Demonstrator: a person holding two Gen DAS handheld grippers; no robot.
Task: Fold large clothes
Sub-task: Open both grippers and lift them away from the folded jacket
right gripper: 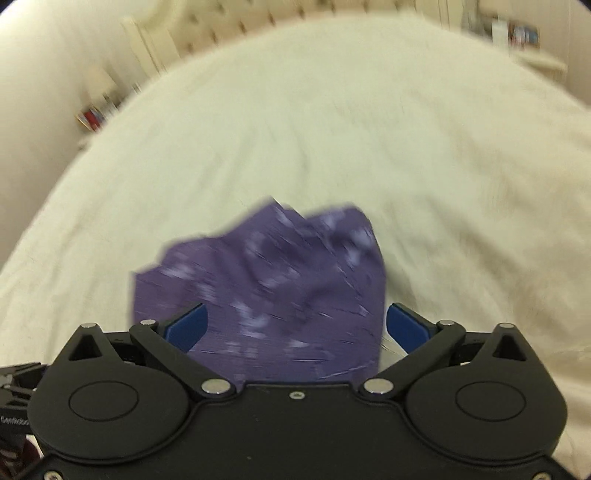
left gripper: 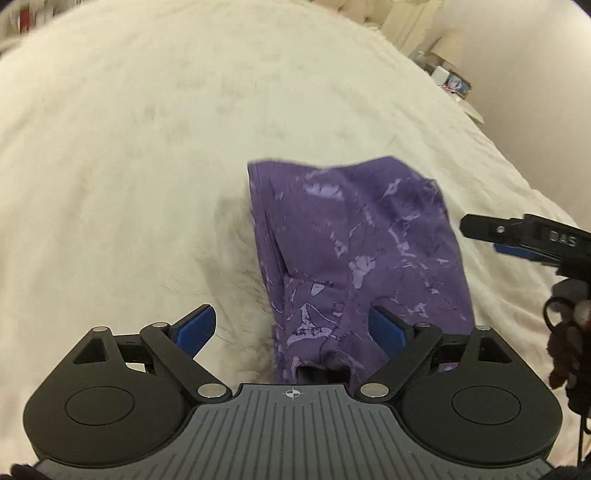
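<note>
A purple garment with a pale marbled print [left gripper: 354, 254] lies folded into a compact bundle on a cream fuzzy blanket [left gripper: 147, 166]. My left gripper [left gripper: 291, 328] is open above the bundle's near edge, its blue pads [left gripper: 195, 328] wide apart and holding nothing. My right gripper [right gripper: 295, 326] is open too, over the near part of the same garment [right gripper: 273, 280], which looks blurred in the right wrist view. The right gripper also shows in the left wrist view [left gripper: 517, 236], at the right beside the bundle.
The cream blanket [right gripper: 332, 129] covers a bed that fills both views. A tufted headboard [right gripper: 280, 18] stands at the far end. A bedside shelf with small items [left gripper: 450, 81] sits past the bed's right edge. A dark sleeve [left gripper: 569, 343] shows at the right.
</note>
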